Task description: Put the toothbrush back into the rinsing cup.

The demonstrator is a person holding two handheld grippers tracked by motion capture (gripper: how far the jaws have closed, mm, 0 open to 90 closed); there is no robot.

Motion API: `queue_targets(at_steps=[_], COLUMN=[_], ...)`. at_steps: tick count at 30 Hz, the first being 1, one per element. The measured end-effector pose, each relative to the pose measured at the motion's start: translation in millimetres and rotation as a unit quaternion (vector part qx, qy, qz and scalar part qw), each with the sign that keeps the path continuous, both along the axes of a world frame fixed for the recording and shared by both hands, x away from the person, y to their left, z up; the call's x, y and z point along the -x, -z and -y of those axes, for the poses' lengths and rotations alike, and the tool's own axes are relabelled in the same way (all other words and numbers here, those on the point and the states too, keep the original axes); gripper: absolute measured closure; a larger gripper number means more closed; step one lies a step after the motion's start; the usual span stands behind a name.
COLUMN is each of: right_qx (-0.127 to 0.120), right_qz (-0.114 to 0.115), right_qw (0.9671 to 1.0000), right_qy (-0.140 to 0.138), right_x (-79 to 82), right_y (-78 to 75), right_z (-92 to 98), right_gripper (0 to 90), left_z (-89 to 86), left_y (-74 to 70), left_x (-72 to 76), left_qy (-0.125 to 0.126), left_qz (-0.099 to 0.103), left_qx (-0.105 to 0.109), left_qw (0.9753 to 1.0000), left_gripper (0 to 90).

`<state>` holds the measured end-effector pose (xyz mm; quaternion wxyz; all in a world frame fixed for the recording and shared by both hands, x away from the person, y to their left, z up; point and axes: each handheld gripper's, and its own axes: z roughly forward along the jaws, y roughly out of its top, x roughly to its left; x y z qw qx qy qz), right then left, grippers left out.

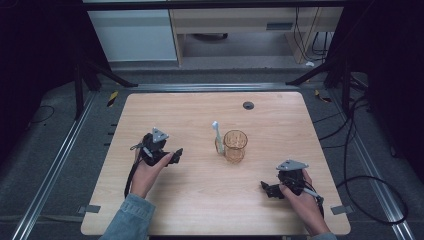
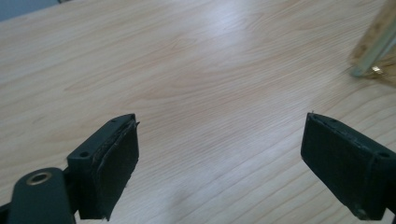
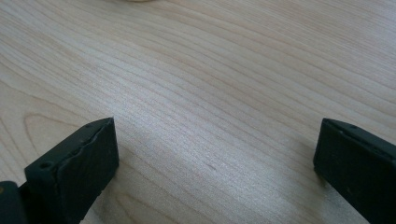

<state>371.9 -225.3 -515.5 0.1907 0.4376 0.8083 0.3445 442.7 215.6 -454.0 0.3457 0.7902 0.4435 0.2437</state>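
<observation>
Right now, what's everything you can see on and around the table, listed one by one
cup: 1, clear amber, middle of the table, slightly right of centre
toothbrush: 1, pale blue-white, upright by the cup's left side, head up; whether it stands in the cup or leans on it cannot be told
grommet: 1, dark, round, near the table's far edge
table: 1, light wood, centre of the high view
cables: several, black, on the floor to the right
left gripper: 1, black, jaws wide apart, held low left of the cup
right gripper: 1, black, jaws wide apart, near right of the table
hands: 2, one on each gripper
sleeve: blue denim, left forearm
</observation>
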Motion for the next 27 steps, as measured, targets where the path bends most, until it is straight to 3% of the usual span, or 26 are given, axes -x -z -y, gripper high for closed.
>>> queue_targets(at_steps=[14,19,27], right_qx=[0.000,0.000,0.000], right_qz=[0.000,0.000,0.000], right_qw=[1.0000,1.0000,1.0000], right_qy=[0.000,0.000,0.000], right_x=[0.0,0.0,0.0], right_y=[0.0,0.0,0.0], right_z=[0.0,0.0,0.0], right_gripper=[0.4,0.4,0.4], left_z=[-43.3,-59.7,-75.3], left_y=[13.3,18.3,26.5], left_x=[-8.6,-10.4,-14.5], left_qy=[-0.041,-0.058,-0.083], left_qz=[-0.020,-0.028,-0.031], left_qx=[-0.016,-0.013,-0.031], left_qw=[0.9988,0.9979,0.9956], left_gripper=[7.4,7.3,7.4])
